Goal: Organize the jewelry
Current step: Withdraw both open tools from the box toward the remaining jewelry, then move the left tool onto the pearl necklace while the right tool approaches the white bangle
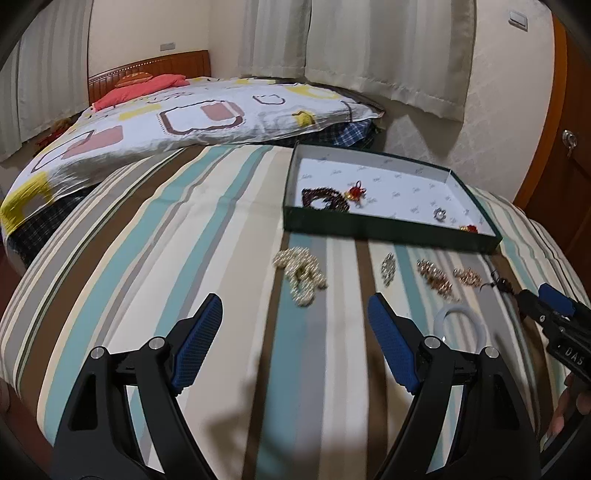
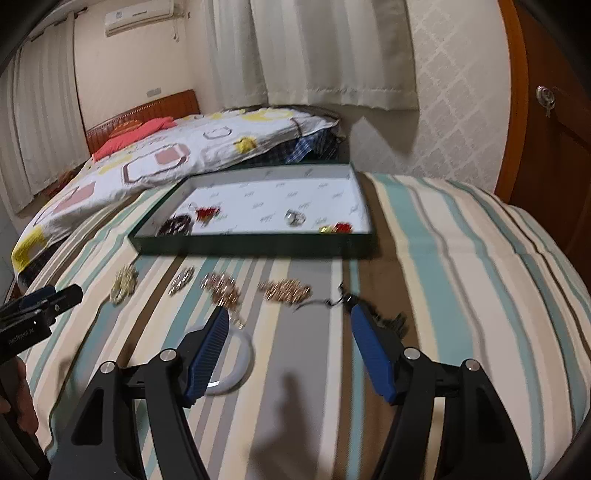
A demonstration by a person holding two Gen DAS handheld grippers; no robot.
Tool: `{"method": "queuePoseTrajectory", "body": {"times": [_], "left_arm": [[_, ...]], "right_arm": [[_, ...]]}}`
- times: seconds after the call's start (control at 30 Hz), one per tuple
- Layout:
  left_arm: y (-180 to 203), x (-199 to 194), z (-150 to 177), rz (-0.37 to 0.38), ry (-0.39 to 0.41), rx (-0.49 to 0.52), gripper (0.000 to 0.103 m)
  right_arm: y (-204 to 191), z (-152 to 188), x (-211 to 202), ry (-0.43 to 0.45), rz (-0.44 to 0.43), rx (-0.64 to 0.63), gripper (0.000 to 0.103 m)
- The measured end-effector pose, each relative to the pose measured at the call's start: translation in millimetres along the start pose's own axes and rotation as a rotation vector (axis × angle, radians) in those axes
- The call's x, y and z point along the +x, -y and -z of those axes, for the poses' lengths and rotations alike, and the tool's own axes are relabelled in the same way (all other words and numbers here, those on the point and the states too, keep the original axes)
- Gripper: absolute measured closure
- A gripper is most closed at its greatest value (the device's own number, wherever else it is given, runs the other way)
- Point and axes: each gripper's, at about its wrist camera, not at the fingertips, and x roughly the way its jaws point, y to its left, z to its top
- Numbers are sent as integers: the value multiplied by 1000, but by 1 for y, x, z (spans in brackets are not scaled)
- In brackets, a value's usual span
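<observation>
Pearls [image 1: 300,278] on the bed look light, limp, slippery; pinch the bunched middle. Left gripper [image 1: 295,345] and right gripper [image 2: 286,350] fingers gape wide, holding nothing.

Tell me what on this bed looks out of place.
Several pieces lie loose on the striped bedspread outside the green box: a pearl strand, a silver piece, rose-gold chains, a white bangle. Nothing looks damaged.

Bedroom: bed [image 1: 155,258] with striped cover, wooden headboard [image 1: 147,70] at far end. Pale curtains [image 1: 384,48] hang behind the bed; wooden door [image 2: 554,147] right of it. Air conditioner [image 2: 138,16] above headboard.
</observation>
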Motion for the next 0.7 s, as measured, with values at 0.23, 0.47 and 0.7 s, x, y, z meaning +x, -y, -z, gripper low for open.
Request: {"method": "queuePoseTrajectory", "body": {"times": [0.23, 0.47, 0.7], "left_arm": [[-16, -5, 9, -26, -4, -17, 24], [-31, 0, 12, -41, -20, -59, 24], [-31, 5, 14, -37, -34, -62, 24]], "right_arm": [[-23, 11, 12, -37, -38, -26, 32], [-48, 15, 34, -101, -39, -81, 24], [-50, 17, 46, -151, -34, -82, 22]]}}
